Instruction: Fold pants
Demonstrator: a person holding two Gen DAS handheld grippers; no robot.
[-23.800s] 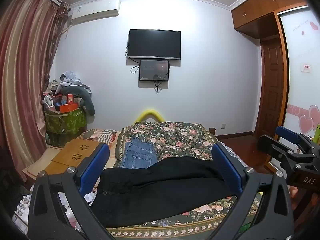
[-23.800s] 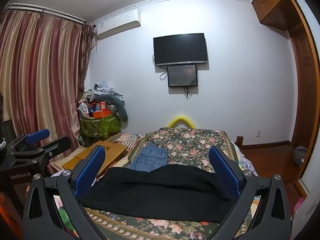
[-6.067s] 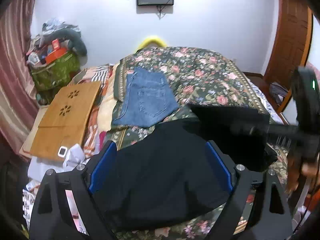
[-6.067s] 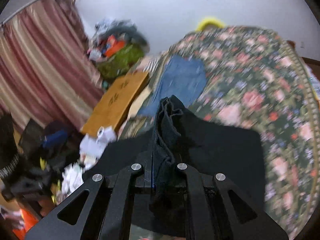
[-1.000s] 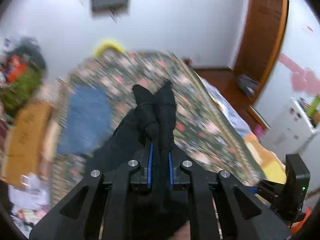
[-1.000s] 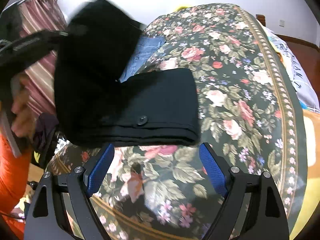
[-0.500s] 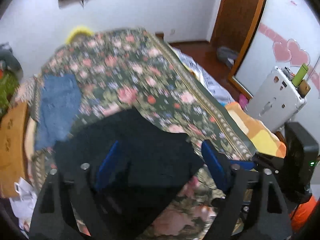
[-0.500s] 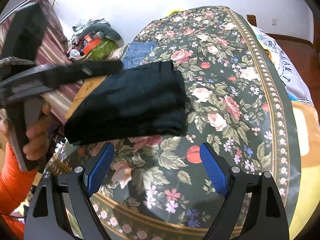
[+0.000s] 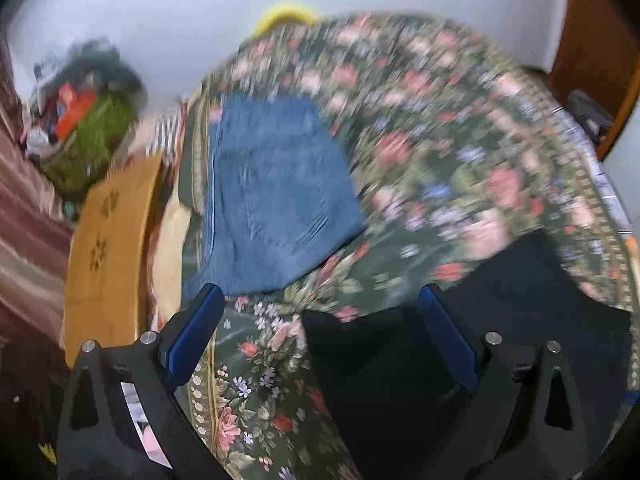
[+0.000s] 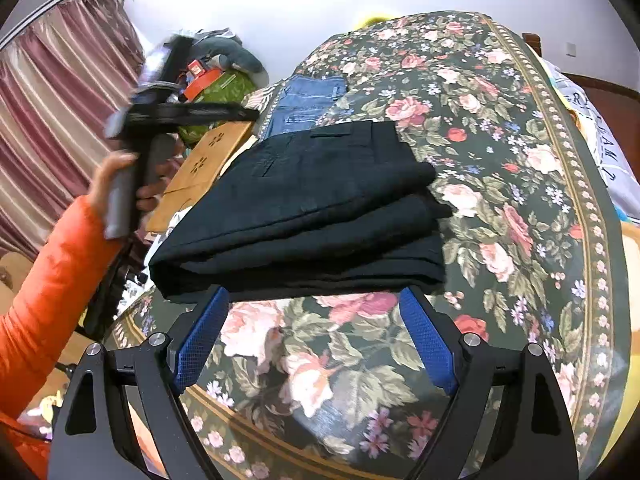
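The black pants lie folded in a thick stack on the floral bedspread. In the left wrist view they show as a dark mass at the lower right. My right gripper is open and empty, just in front of the stack's near edge. My left gripper is open and empty, above the bedspread to the left of the pants; from the right wrist view it is held in a hand above the bed's left side.
Folded blue jeans lie further back on the bed. A wooden lap tray sits left of the bed. A green basket of clutter and a striped curtain stand at the left wall. A wooden door is right.
My left gripper has let go of the pants and swung left and away, the view blurring. The pants now lie folded on the bed. My right gripper stayed open, a little closer to the stack.
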